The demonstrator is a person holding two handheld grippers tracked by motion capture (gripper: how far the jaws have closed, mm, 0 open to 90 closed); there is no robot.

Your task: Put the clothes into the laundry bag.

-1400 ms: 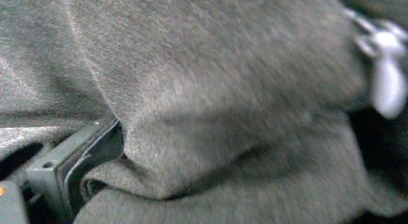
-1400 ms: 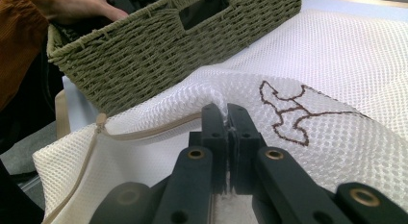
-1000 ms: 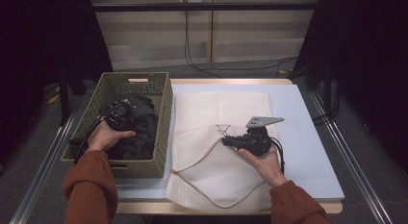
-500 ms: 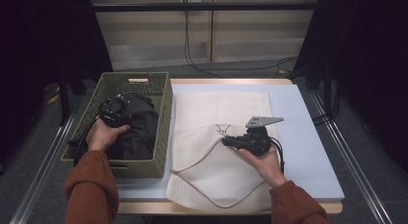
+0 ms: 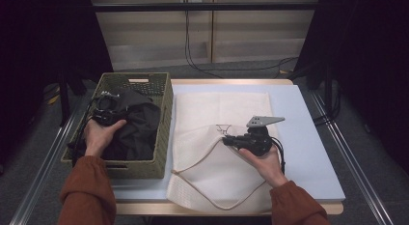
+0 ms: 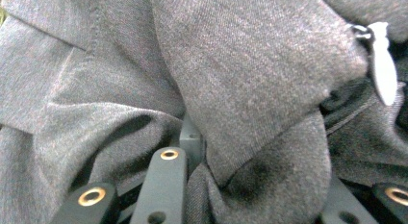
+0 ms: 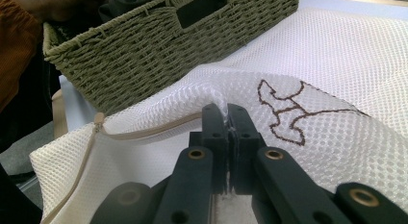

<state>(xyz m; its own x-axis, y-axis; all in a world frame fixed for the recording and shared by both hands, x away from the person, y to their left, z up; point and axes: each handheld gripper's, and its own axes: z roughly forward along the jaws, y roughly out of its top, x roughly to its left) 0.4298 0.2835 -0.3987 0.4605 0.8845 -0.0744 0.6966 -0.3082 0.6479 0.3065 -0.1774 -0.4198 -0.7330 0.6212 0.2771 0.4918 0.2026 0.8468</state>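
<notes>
A dark grey garment (image 5: 140, 131) lies heaped in the green woven basket (image 5: 164, 114) at the table's left. My left gripper (image 5: 107, 108) sits on top of it, and its jaws have just been closing with a fold of the fabric (image 6: 250, 75) bunched between them. A white zip pull (image 6: 382, 65) shows at the fabric's edge. A white mesh drawstring bag (image 5: 217, 109) lies flat on the mat. My right gripper (image 5: 225, 140) is shut on its upper layer (image 7: 337, 80) beside a brown embroidered mark, holding it slightly lifted, with my right gripper (image 7: 226, 113) pinching the mesh.
The basket wall (image 7: 168, 46) stands close to the left of the bag. A pale blue mat (image 5: 304, 119) covers the table. The bag's cord (image 5: 202, 191) loops near the front edge. Metal rails run along both table sides, and cables hang behind.
The left hand and gripper have shifted left and risen a little over the garment, and the jaws have closed on its fabric. The right gripper and the bag have not moved.
</notes>
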